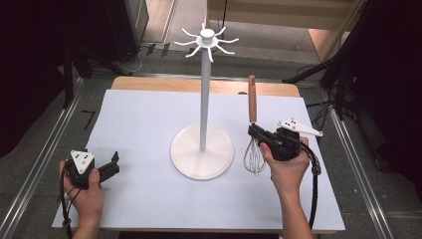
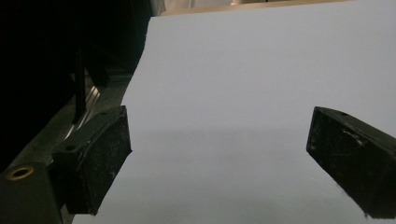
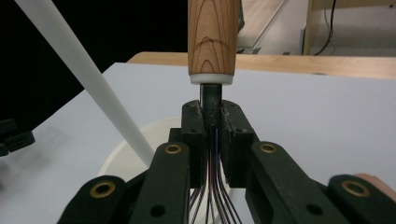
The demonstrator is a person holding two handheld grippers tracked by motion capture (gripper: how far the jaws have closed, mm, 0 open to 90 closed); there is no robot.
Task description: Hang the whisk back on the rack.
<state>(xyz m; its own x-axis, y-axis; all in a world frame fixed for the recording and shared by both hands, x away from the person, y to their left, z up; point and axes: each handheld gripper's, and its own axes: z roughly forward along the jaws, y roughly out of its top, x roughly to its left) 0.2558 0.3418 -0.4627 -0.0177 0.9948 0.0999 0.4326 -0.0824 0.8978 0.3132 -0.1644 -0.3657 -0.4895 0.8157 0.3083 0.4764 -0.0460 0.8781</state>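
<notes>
While the high view gives us the whole whisk (image 1: 254, 132) right of centre, our right claw (image 3: 212, 122) close-up shows its neck clamped between the pads; left claw (image 2: 219, 149) gapes apart.

A thin-wired metal whisk with a smooth, grained wooden handle (image 1: 253, 127) sits between the matt black plastic right gripper (image 1: 260, 133) pads; beside them, a glossy white hook stand (image 1: 203, 107).

You get even overhead light on the white table cover (image 1: 144, 129), dark surroundings, soft shadows, slightly blurred close-ups.
</notes>
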